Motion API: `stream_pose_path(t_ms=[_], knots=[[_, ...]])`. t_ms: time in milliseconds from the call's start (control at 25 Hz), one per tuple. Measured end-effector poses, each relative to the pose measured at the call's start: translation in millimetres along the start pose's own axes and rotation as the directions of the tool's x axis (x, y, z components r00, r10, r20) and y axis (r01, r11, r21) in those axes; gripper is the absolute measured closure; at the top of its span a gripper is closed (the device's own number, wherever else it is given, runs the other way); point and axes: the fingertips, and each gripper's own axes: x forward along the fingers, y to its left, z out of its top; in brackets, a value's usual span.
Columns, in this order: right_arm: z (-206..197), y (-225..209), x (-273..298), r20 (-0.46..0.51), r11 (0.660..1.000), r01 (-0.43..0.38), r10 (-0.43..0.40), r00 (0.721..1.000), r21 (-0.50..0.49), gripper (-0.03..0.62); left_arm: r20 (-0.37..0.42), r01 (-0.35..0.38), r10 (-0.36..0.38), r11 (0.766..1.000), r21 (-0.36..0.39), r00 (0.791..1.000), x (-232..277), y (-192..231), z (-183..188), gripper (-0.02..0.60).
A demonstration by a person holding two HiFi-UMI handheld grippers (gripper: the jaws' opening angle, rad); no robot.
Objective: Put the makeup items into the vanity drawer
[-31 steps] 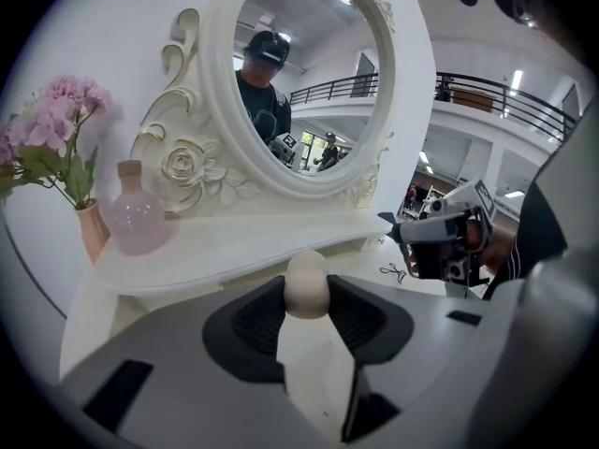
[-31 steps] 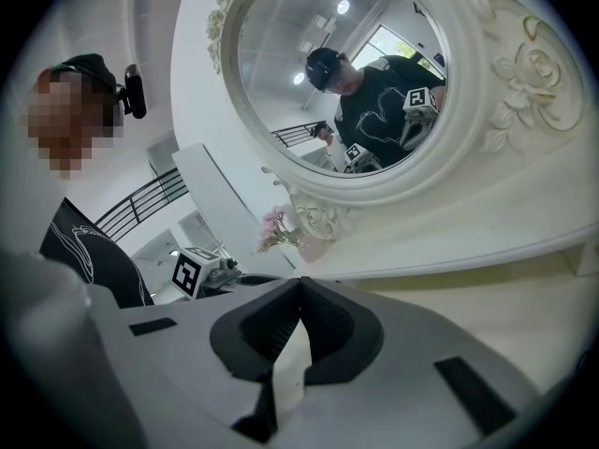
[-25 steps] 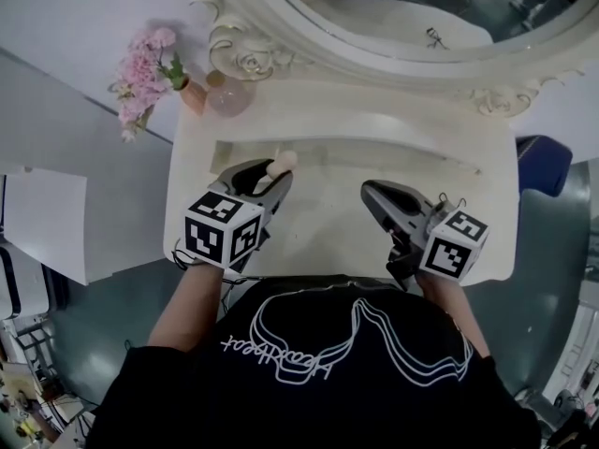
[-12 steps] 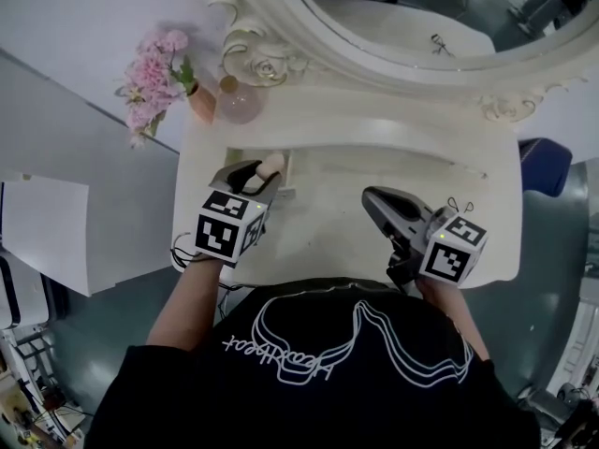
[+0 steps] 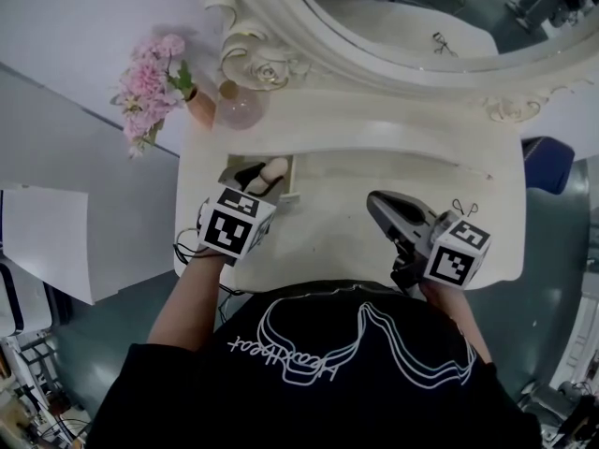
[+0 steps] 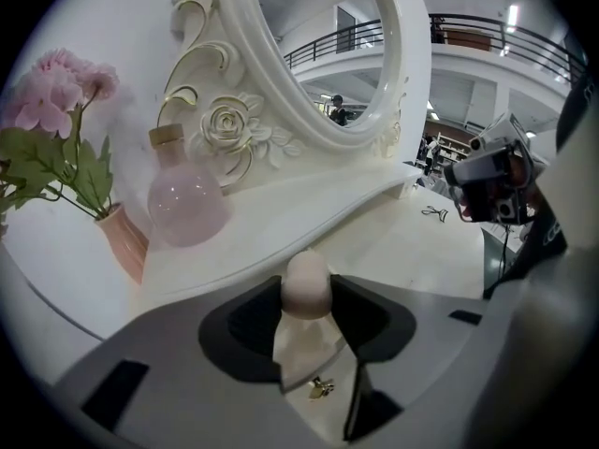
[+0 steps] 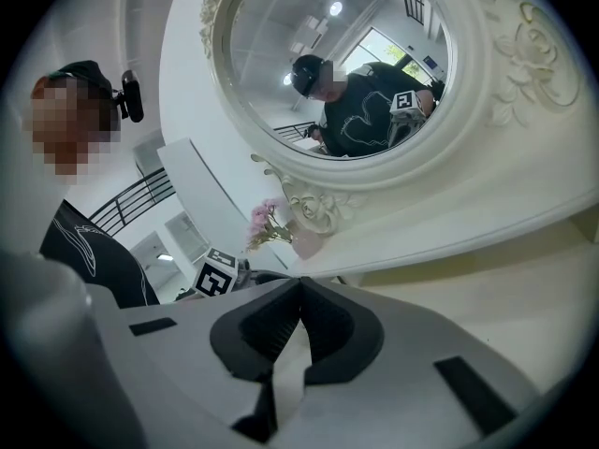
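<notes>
A beige egg-shaped makeup sponge point(image 6: 307, 282) sits between the pads of my left gripper point(image 6: 307, 297), touching both while the jaws are opening. In the head view that gripper point(image 5: 265, 176) tilts down with the sponge point(image 5: 277, 167) over the small open drawer point(image 5: 289, 195) at the vanity's left; its gold knob point(image 6: 321, 387) shows below the jaws. My right gripper point(image 5: 374, 201) hovers over the right of the tabletop, shut and empty point(image 7: 299, 286). An eyelash curler point(image 5: 465, 207) lies beside it.
A round pink perfume bottle point(image 5: 241, 108) and a vase of pink flowers point(image 5: 152, 75) stand at the back left. The ornate white mirror frame point(image 5: 281, 26) rises behind the tabletop point(image 5: 337, 223). The person's dark shirt fills the bottom of the head view.
My left gripper has carried the sponge a little left and tipped down over the open drawer. The right gripper has barely moved.
</notes>
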Motion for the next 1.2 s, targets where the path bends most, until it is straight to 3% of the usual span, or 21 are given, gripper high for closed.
stream_pose_path(t_ms=[240, 440, 680, 960, 1200], knots=[[-1, -2, 6, -0.011, 1.0, -0.005, 0.005, 1.0, 0.008, 0.586, 0.006, -0.005, 0.004, 1.0, 0.014, 1.0, 1, -1, -1, 0.405], [2, 1, 12, -0.012, 1.0, -0.021, 0.021, 1.0, 0.006, 0.586, 0.03, 0.038, -0.038, 0.999, 0.012, 0.999, -2, -6, 1, 0.364], [0, 5, 11, -0.01, 1.0, -0.023, 0.023, 1.0, -0.007, 0.586, 0.114, 0.107, -0.103, 0.994, -0.035, 0.988, -18, -17, 14, 0.347], [0, 19, 7, -0.012, 0.999, -0.033, 0.033, 0.999, -0.029, 0.586, 0.252, 0.254, -0.221, 0.961, -0.11, 0.942, -50, -47, 45, 0.42], [9, 24, -9, 0.031, 0.999, -0.028, 0.029, 0.999, -0.038, 0.586, 0.416, 0.347, -0.268, 0.929, -0.126, 0.869, -81, -76, 87, 0.55]])
